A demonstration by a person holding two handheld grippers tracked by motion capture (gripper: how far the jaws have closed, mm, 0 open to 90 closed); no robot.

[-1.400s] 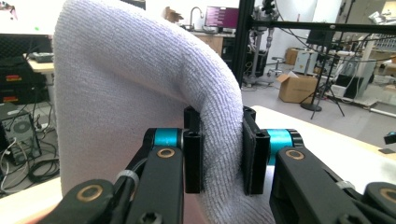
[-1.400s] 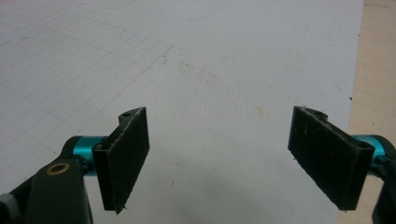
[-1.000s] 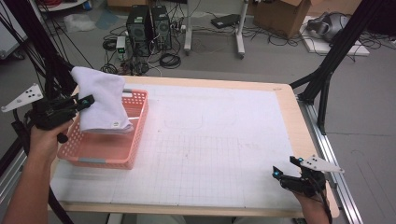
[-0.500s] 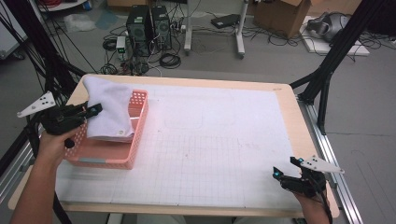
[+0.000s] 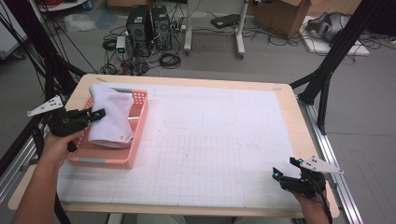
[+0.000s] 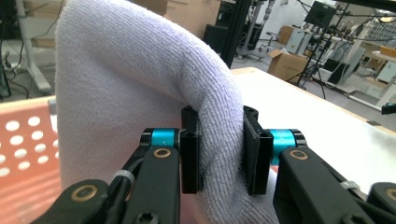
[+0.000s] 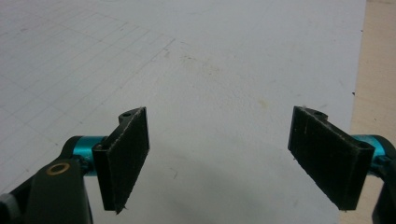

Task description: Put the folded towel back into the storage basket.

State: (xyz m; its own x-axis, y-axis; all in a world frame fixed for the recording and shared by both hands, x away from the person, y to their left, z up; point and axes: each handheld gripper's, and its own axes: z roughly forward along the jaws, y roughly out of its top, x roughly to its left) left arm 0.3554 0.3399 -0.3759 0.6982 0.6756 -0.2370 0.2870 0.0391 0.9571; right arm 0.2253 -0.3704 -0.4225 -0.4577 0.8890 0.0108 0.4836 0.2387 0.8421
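A folded white towel point(image 5: 112, 119) lies draped into a pink perforated basket point(image 5: 100, 161) at the table's left. My left gripper point(image 5: 98, 114) comes in from the basket's left side, shut on a thick fold of the towel. In the left gripper view the towel point(image 6: 140, 84) bulges between the two black pads point(image 6: 189, 158), which press on it; the jaws have just eased open slightly, with the fold still between them. My right gripper point(image 5: 283, 168) rests near the table's front right corner. Its jaws stand wide open above the white gridded mat point(image 7: 210, 70), with nothing between them.
The white gridded mat point(image 5: 210, 140) covers most of the wooden table. A bare wooden strip point(image 5: 303, 126) runs along the right edge beside a metal rail. Black frame legs, computer towers point(image 5: 149, 23) and cables stand on the floor beyond the table.
My left gripper has come down and slightly right with the towel, which now sags lower into the basket. The right gripper has not moved.
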